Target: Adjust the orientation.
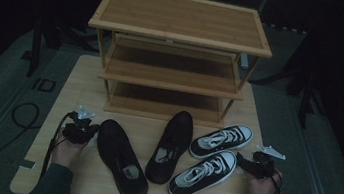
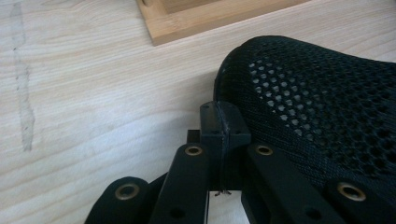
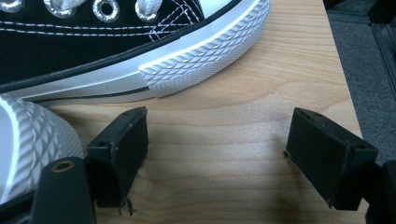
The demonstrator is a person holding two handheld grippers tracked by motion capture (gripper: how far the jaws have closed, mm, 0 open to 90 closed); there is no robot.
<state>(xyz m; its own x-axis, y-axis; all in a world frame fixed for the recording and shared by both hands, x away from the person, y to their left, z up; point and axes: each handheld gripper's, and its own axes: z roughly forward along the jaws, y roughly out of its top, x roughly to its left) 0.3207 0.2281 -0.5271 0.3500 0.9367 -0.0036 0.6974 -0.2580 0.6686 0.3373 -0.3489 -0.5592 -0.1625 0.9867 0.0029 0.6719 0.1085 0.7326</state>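
Black mesh shoe (image 2: pixel 317 107), near-left on counter (image 1: pixel 81 85), toe touching left hand-held gripper (image 2: pixel 223 122), jaws clenched empty; canvas sneaker (image 3: pixel 140 51) just beyond right hand-held gripper (image 3: pixel 219 154), jaws released; risk: shut jaws likely shove the shoe aside rather than seize it.

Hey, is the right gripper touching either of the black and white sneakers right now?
Apart. In the right gripper view, the open right gripper has bare table between it and the sneaker's toe cap.
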